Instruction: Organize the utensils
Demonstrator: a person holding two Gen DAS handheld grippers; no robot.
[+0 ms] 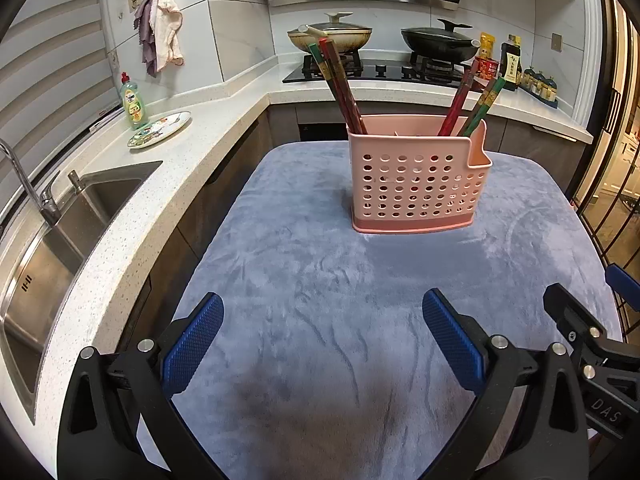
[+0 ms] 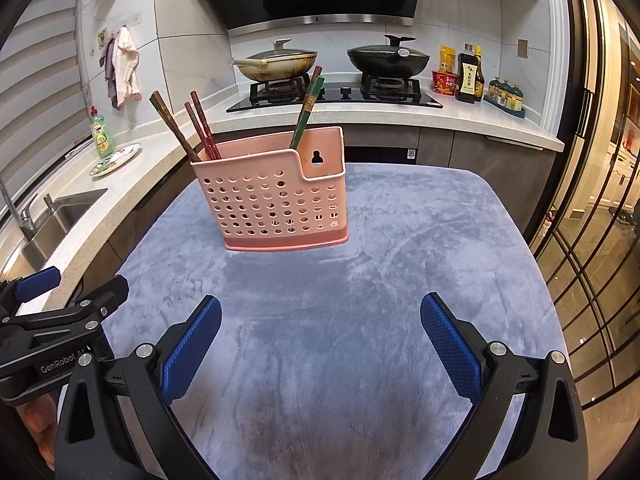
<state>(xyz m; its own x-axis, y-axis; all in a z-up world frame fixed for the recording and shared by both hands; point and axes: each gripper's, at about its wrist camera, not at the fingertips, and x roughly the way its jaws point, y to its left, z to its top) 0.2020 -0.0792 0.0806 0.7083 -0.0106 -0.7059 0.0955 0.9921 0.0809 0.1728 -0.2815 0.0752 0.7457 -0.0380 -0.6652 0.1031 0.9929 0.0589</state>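
A pink perforated utensil holder (image 1: 416,184) stands upright on the grey-blue plush mat (image 1: 320,280); it also shows in the right wrist view (image 2: 276,204). Several red and green chopsticks lean inside it, one bunch at the left end (image 1: 342,84) and one at the right end (image 1: 476,104). In the right wrist view they show as a left bunch (image 2: 188,128) and a right pair (image 2: 308,108). My left gripper (image 1: 322,336) is open and empty, low over the mat, well short of the holder. My right gripper (image 2: 320,336) is open and empty beside it.
A white counter with a steel sink (image 1: 48,240), a tap (image 1: 28,184), a dish soap bottle (image 1: 133,102) and a patterned plate (image 1: 160,130) runs along the left. At the back a hob carries two lidded woks (image 2: 276,64), with sauce bottles (image 2: 470,74) to the right. A glass door (image 2: 592,240) is at right.
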